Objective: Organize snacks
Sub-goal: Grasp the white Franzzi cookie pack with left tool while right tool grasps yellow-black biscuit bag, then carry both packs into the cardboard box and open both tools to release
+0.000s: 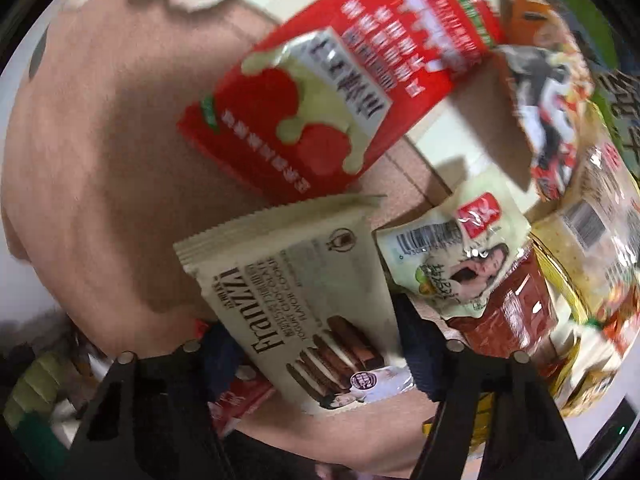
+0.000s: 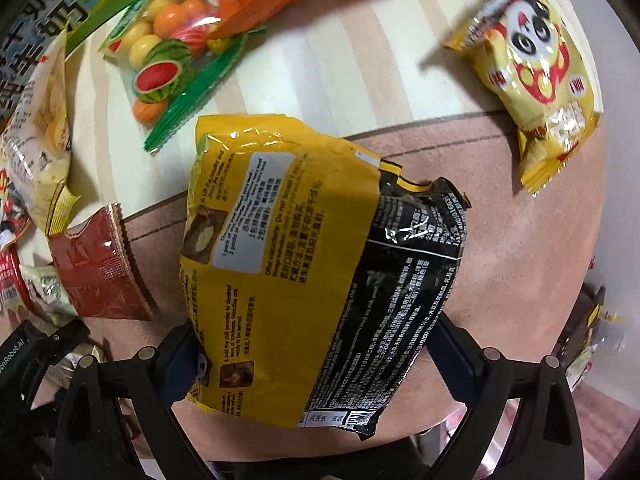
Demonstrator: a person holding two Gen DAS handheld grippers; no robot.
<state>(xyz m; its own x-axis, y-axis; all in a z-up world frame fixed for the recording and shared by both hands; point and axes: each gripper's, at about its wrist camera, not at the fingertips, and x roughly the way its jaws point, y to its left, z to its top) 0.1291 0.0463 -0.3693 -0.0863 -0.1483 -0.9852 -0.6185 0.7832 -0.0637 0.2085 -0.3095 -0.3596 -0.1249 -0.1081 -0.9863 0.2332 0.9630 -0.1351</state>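
Between the left claw [image 1: 316, 344] pads sits a cream Franzzi cookie packet with chocolate sandwich biscuits printed on it [image 1: 296, 304], and both dark pads look pressed against its lower half, so that claw is gripping it. Just above the packet lies a red carton with tomato artwork [image 1: 320, 92] on the pinkish-brown tabletop [image 1: 100, 168]. To its right there's a small pale green pouch with a barcode [image 1: 452, 252] lying on top of a dark red crinkly bag [image 1: 512, 312].

Over on the right wrist view, the right claw [image 2: 316, 364] has its 2 pads spread wide around a big yellow and black noodle bag [image 2: 320, 272], touching both its sides, so it's clamped on that. A yellow panda snack pack [image 2: 532, 80] lies well apart up right, and a clear bag of fruit-shaped candies [image 2: 168, 52] sits up left.
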